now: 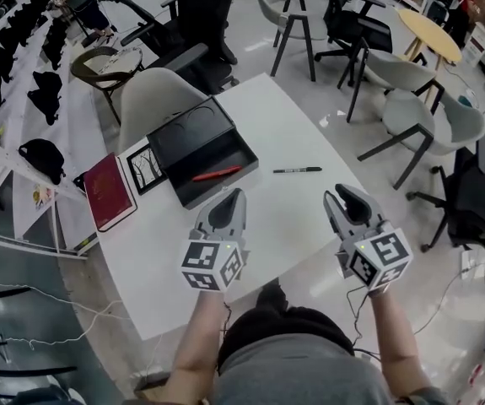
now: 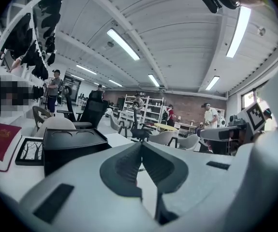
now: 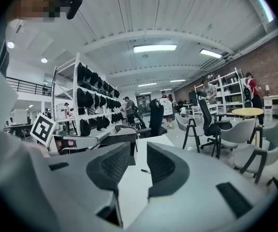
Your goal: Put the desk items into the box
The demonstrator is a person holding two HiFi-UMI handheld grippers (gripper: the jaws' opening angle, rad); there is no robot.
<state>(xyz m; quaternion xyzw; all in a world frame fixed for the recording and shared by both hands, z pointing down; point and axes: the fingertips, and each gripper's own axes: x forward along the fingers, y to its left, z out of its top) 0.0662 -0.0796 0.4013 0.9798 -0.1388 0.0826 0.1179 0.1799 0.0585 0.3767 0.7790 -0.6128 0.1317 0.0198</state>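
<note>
On the white table stands a black box with its lid up, and a red pen lies inside it. A black pen rests on the tabletop to the box's right. My left gripper hovers just in front of the box with its jaws pressed together on nothing; in the left gripper view the box is left of the left gripper. My right gripper is open and empty, short of the black pen, which shows beyond the right gripper.
A dark red book and a black-framed picture lie left of the box. A grey chair stands behind the table, with office chairs and a round yellow table further back. A shelf of black bags lines the left.
</note>
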